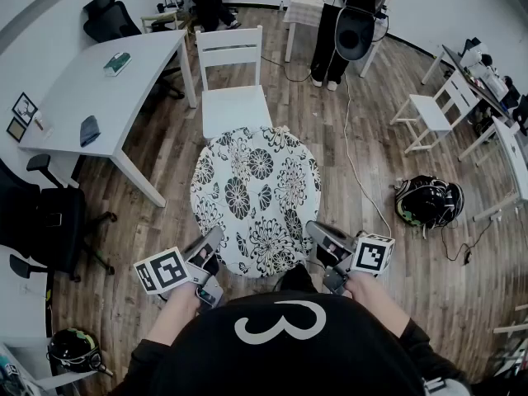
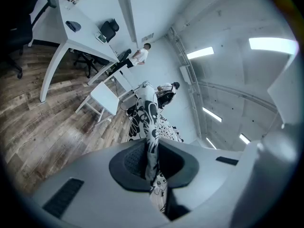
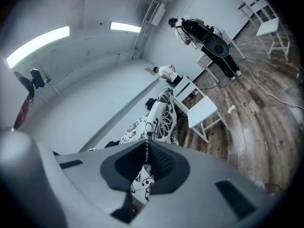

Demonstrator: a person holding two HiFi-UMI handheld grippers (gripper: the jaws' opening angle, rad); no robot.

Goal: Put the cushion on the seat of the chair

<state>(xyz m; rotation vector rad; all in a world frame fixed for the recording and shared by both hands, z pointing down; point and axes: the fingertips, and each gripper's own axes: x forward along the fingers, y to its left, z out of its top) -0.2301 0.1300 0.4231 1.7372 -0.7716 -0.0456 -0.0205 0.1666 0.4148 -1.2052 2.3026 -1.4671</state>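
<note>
Before the chair (image 1: 233, 106), I hold the cushion (image 1: 256, 195) by its near edge, left claw (image 1: 216, 241) and right claw (image 1: 318, 234) both pinched on it; far rim meets the seat front; open floor (image 1: 165, 229) either side.

Your cushion (image 1: 256, 200) hides the near seat edge and front legs of the chair (image 1: 233, 106); the head view's top edge crops the far person (image 1: 327, 40).

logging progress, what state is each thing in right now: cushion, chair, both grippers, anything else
cushion: held off the floor by its near edge, not yet on the seat
chair: upright, seat bare
left gripper: shut on the cushion's edge
right gripper: shut on the cushion's edge
helmet: lying on the floor
</note>
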